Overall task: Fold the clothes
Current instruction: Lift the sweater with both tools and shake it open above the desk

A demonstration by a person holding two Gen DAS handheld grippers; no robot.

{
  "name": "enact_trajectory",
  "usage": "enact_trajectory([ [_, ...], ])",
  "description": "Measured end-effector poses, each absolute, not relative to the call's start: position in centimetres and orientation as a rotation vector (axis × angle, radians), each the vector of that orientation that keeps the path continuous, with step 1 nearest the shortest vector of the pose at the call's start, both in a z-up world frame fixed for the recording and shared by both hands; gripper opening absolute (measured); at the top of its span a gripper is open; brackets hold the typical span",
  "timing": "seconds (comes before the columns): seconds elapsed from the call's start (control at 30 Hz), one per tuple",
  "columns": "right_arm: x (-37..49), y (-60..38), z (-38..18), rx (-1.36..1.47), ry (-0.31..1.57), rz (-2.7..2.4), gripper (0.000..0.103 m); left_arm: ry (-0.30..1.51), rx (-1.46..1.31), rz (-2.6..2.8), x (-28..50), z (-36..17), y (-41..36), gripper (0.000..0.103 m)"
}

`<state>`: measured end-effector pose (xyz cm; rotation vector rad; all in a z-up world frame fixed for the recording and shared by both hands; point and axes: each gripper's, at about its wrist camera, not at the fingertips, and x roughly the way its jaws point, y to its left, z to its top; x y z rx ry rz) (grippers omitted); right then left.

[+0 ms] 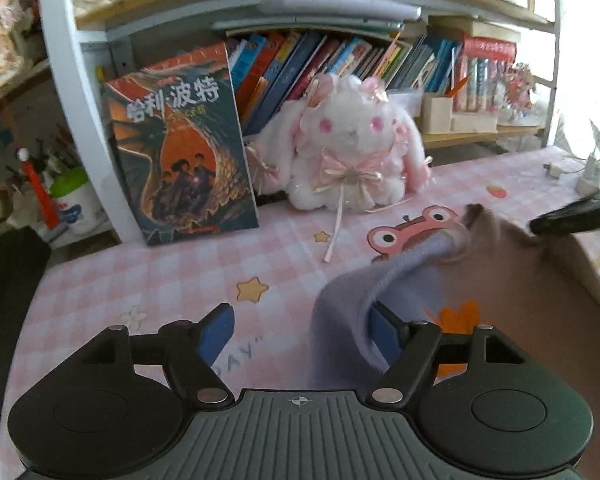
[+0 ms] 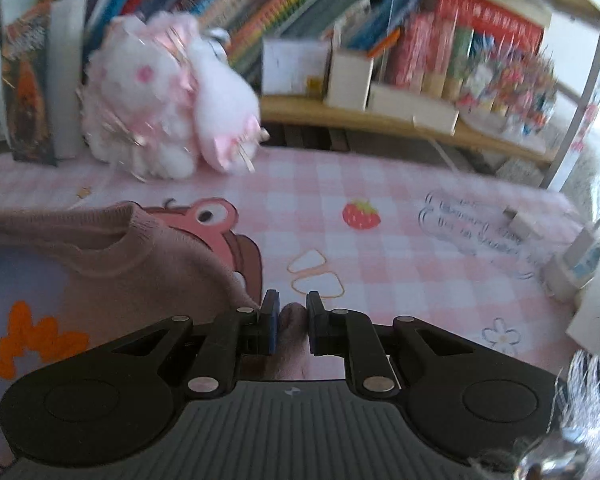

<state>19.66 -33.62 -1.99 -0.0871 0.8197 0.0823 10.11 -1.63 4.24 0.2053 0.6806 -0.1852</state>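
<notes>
Sweater (image 2: pixel 100 256) of dusty pink knit, ribbed at the neck, with a lavender front panel bearing an orange print, lies on the pink checked tablecloth (image 2: pixel 380 216) in front of a plush bunny (image 1: pixel 352 140) and a bookshelf (image 1: pixel 340 64). The left gripper (image 1: pixel 300 332) stands wide open; a lavender fold drapes over its right-hand blue pad, and nothing is pinched. The right gripper (image 2: pixel 293 324) is nearly closed on a small pink tuck of the sweater's edge. The right wrist view is blurred, and the garment's lower part is cut off in both views.
</notes>
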Motion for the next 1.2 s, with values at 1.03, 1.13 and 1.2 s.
enact_trajectory([
  [1.03, -1.0, -27.3, -0.6, -0.108, 0.925, 0.306, 0.044, 0.798, 0.46, -0.277, -1.7, -2.3, -6.5, 0.037],
  [1.13, -2.4, -26.7, -1.2, -0.105, 0.987, 0.345, 0.049, 0.803, 0.322, -0.232, -0.4, -1.3, -4.2, 0.003],
  [1.2, -3.1, -26.4, -1.6, -0.104, 1.03, 0.362, 0.053, 0.779, 0.24, -0.178, 0.8, 0.0, -1.9, 0.003],
])
